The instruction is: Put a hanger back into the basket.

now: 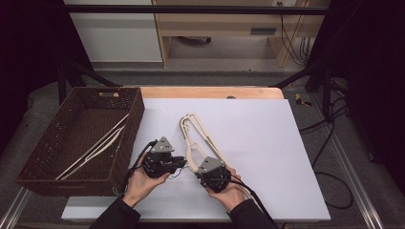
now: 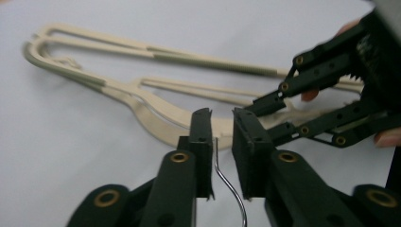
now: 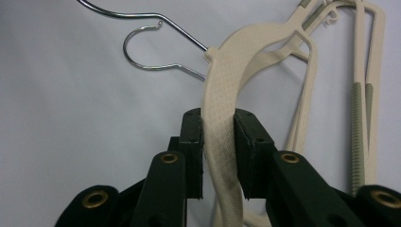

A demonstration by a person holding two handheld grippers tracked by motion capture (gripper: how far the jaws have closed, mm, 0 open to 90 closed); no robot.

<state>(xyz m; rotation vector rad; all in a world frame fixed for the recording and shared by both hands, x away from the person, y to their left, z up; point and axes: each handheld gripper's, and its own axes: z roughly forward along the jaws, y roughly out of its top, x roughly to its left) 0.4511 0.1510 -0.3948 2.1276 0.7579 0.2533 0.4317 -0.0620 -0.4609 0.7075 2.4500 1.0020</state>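
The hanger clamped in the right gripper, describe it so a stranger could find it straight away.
On the white table sheet, right of the brown wicker basket, lie cream plastic hangers. The hanger in question is the one whose textured arm is clamped by the right gripper; the hangers in the basket are untouched.

The far and right stretches of the white bench lie bare, giving open passage there. On the left, the brown woven basket stands with its tall wall just beside the left tool, blocking sideways travel that way; pale hangers lie slanted inside it. In the middle, the cream hangers sprawl from the near centre toward the far side, lying between the two tools. The right tool sits close to the left one, leaving only a narrow gap. A thin wire hook runs between the left tool's parted jaws.
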